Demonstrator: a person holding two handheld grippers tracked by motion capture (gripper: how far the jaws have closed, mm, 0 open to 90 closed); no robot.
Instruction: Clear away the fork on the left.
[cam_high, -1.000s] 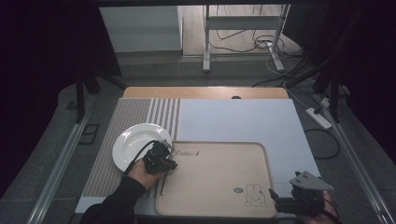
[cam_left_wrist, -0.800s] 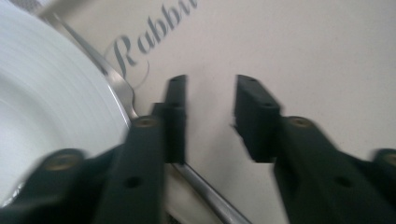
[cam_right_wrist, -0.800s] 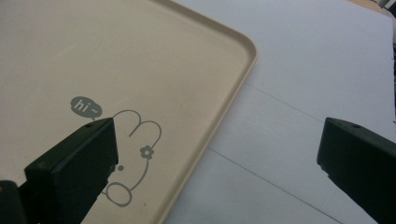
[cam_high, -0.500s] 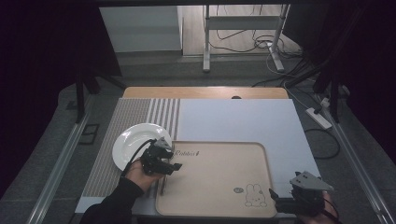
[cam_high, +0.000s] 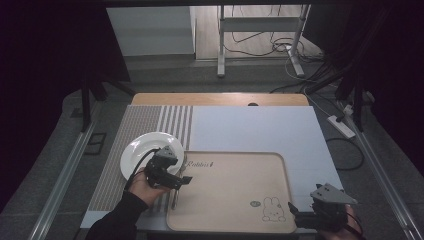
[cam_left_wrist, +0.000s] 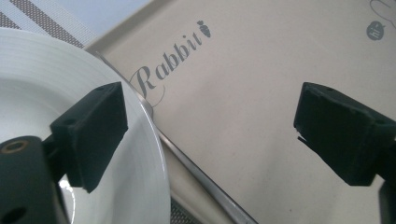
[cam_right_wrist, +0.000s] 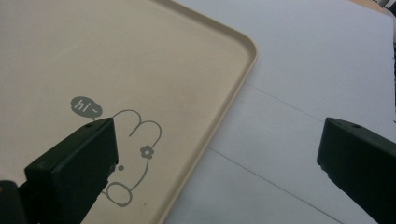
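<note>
The table (cam_high: 260, 130) carries one beige tray (cam_high: 235, 190) at its near edge, one striped mat (cam_high: 145, 130) along its left side, one white plate (cam_high: 137, 155) on that mat, and one slim metal utensil (cam_high: 176, 192) lying along the tray's left rim; whether fork or spoon I cannot tell.

The left forearm reaches in from the near left corner. Its hand (cam_high: 145, 186) holds the left gripper (cam_high: 186, 181) low, over the gap between plate and tray, jaws spread wide and holding nothing. The right gripper (cam_high: 291, 210) hovers at the tray's near right corner, by the printed rabbit (cam_high: 270, 209), jaws likewise wide apart and unladen.
</note>
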